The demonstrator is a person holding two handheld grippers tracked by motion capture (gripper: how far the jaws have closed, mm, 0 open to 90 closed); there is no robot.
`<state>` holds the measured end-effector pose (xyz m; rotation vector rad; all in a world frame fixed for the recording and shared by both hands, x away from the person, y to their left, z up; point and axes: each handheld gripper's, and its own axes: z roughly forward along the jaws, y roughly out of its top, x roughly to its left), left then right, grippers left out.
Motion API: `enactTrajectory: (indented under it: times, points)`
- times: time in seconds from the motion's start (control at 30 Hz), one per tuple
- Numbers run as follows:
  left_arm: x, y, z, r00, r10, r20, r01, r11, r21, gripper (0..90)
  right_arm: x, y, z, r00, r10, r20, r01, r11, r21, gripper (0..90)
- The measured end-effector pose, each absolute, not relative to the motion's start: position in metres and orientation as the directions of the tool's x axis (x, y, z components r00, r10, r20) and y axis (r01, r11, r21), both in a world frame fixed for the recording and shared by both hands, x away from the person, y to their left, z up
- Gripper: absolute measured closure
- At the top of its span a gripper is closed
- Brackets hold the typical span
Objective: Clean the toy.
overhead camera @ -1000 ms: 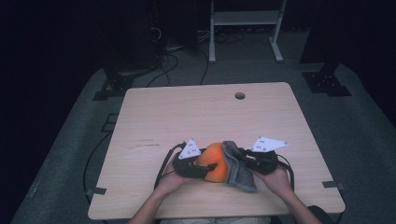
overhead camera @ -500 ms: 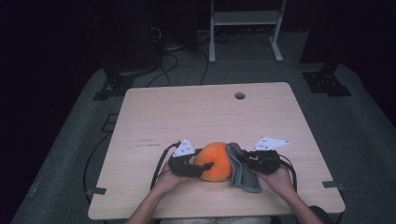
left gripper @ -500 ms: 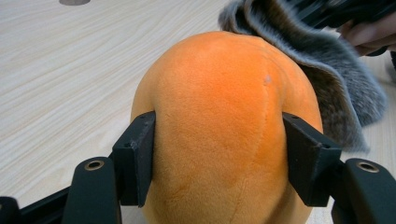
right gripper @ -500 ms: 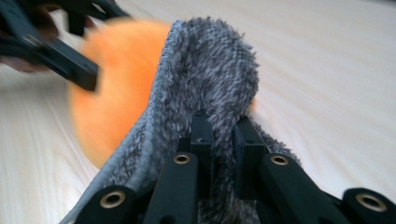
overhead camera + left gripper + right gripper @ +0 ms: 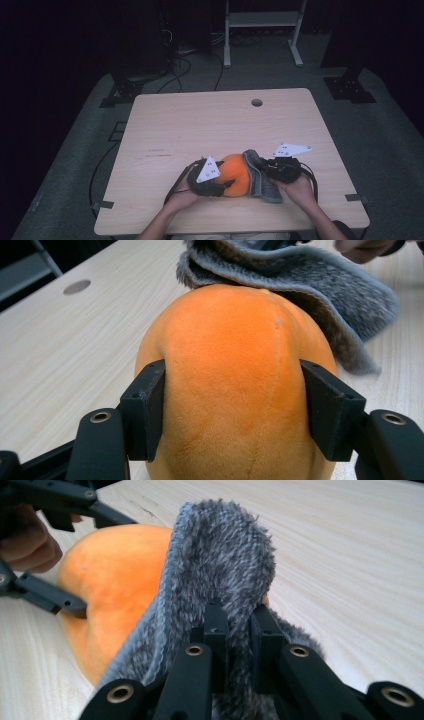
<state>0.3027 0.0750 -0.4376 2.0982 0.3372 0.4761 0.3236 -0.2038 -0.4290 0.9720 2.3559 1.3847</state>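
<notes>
Two tongs are meeting near the front edge of a pale wooden worktop (image 5: 200,125). The left tongs (image 5: 232,410) are squeezing a round orange plush ball (image 5: 235,390) between their black pads, one pad pressing into each side. The right tongs (image 5: 239,625) are pinching a fold of fluffy grey towelling cloth (image 5: 220,565), their jaws nearly together. The cloth is draping against the ball's far side, touching it, and trailing onto the worktop beside it.

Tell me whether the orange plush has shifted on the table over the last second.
No, barely: the orange plush sits at the same spot below the table's cable hole, clamped by the left gripper, the grey cloth against its right side.
</notes>
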Motion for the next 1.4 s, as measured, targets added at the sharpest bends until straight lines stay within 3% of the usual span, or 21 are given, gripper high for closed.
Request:
enactTrajectory:
  times: [0.13, 0.2, 0.47, 0.63, 0.77, 0.83, 0.9, 1.0, 1.17, 1.27, 1.33, 1.4]
  points:
    - [0.299, 0.074, -0.438, 0.886, 0.397, 0.239, 0.020, -0.547, 0.837, 34.6, 0.320, -0.197, -0.417, -0.797, 0.585, 0.152, 0.367, 0.269, 0.890, 80.2]
    - [0.297, 0.073, -0.438, 0.884, 0.389, 0.260, 0.003, -0.561, 0.828, 35.2, 0.322, -0.189, -0.412, -0.806, 0.579, 0.123, 0.345, 0.290, 0.893, 80.1]
    - [0.293, 0.070, -0.437, 0.883, 0.367, 0.293, -0.031, -0.577, 0.816, 35.7, 0.341, -0.211, -0.430, -0.727, 0.648, 0.226, 0.493, 0.263, 0.829, 80.1]
    - [0.294, 0.071, -0.437, 0.883, 0.371, 0.288, -0.024, -0.576, 0.817, 34.3, 0.332, -0.191, -0.413, -0.791, 0.589, 0.165, 0.394, 0.285, 0.874, 80.1]
    - [0.302, 0.076, -0.434, 0.904, 0.401, 0.150, 0.080, -0.501, 0.862, 16.7, 0.332, -0.193, -0.417, -0.799, 0.585, 0.140, 0.385, 0.318, 0.866, 80.2]
    - [0.309, 0.080, -0.434, 0.900, 0.432, 0.061, 0.164, -0.465, 0.870, 12.1, 0.330, -0.198, -0.419, -0.795, 0.592, 0.132, 0.389, 0.331, 0.860, 80.2]
    - [0.313, 0.083, -0.436, 0.893, 0.450, 0.006, 0.218, -0.444, 0.869, 15.1, 0.328, -0.203, -0.422, -0.793, 0.594, 0.135, 0.399, 0.339, 0.852, 80.1]
    - [0.303, 0.074, -0.435, 0.887, 0.436, 0.151, 0.108, -0.514, 0.851, 29.2, 0.323, -0.198, -0.417, -0.798, 0.592, 0.117, 0.383, 0.346, 0.856, 80.2]
    - [0.296, 0.069, -0.434, 0.876, 0.436, 0.206, 0.073, -0.542, 0.837, 30.5, 0.311, -0.172, -0.401, -0.846, 0.531, 0.053, 0.288, 0.371, 0.883, 80.1]
    - [0.301, 0.076, -0.433, 0.887, 0.446, 0.123, 0.128, -0.492, 0.861, 20.6, 0.312, -0.176, -0.406, -0.838, 0.544, 0.043, 0.297, 0.387, 0.873, 80.3]
    - [0.310, 0.081, -0.432, 0.875, 0.484, 0.010, 0.237, -0.444, 0.864, 11.2, 0.313, -0.185, -0.409, -0.828, 0.558, 0.051, 0.312, 0.383, 0.870, 80.3]
    - [0.322, 0.087, -0.434, 0.852, 0.505, -0.141, 0.371, -0.389, 0.843, 8.5, 0.313, -0.191, -0.411, -0.819, 0.572, 0.056, 0.322, 0.375, 0.869, 80.3]
